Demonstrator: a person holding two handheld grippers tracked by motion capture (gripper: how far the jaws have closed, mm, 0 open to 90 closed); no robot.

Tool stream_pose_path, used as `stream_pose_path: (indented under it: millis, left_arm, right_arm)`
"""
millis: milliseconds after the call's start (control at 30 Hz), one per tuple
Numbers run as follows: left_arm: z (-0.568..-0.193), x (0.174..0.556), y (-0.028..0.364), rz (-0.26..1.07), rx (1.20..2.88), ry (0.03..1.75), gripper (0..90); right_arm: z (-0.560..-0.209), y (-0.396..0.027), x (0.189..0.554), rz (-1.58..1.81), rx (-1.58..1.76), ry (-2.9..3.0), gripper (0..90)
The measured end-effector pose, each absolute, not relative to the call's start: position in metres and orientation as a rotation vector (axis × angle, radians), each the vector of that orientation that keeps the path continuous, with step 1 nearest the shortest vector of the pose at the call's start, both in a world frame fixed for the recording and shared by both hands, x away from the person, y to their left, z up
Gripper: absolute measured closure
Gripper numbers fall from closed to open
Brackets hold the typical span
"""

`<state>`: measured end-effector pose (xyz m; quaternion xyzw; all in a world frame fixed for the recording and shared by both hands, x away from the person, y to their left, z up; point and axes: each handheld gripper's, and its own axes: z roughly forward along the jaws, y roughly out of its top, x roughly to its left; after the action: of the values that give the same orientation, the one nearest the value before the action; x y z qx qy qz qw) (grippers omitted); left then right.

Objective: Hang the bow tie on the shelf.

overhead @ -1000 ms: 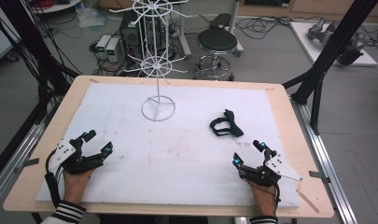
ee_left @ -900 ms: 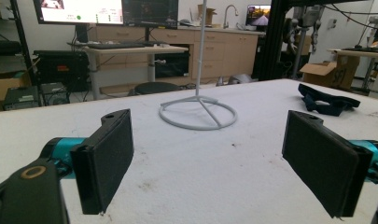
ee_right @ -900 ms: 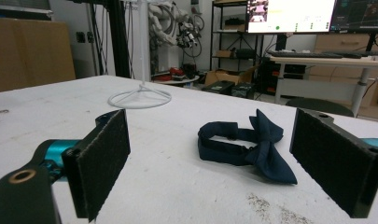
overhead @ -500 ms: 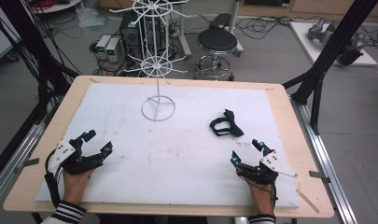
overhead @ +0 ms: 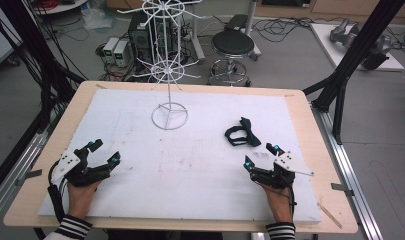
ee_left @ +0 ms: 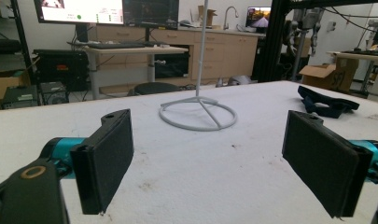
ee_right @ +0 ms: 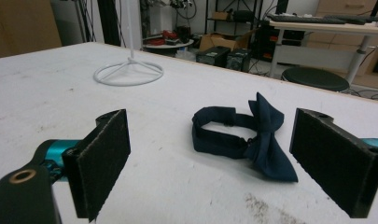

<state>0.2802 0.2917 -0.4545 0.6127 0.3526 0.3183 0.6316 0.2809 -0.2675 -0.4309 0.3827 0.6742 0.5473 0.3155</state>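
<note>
Item: bow tie (ee_right: 245, 135), dark fabric, light, soft, limp; lies ahead between your right gripper (ee_right: 224, 158) fingers (ee_right: 105, 158), spread wide, empty. Pinch centre knot. Left gripper (ee_left: 210, 158) fingers likewise agape.

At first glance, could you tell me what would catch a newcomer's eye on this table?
A dark bow tie lies on the white table, just ahead of the open right gripper. A tall white wire rack stands toward the far side. The left gripper, also open, rests near the front left corner.
</note>
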Motion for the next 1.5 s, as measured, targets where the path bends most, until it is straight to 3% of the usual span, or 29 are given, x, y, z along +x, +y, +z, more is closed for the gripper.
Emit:
stream_pose_path:
  millis: [467, 1500]
  left_arm:
    - [-0.454, 0.28, 0.292, 0.731, 1.406, 0.805, 16.9]
    - [-0.454, 0.28, 0.291, 0.733, 1.412, 0.803, 17.0]
  right_arm:
    - [-0.398, -0.251, 0.318, 1.409, 1.046, 1.898, 11.2]
    - [-0.376, -0.221, 0.386, 1.146, 1.152, 2.266, 11.5]
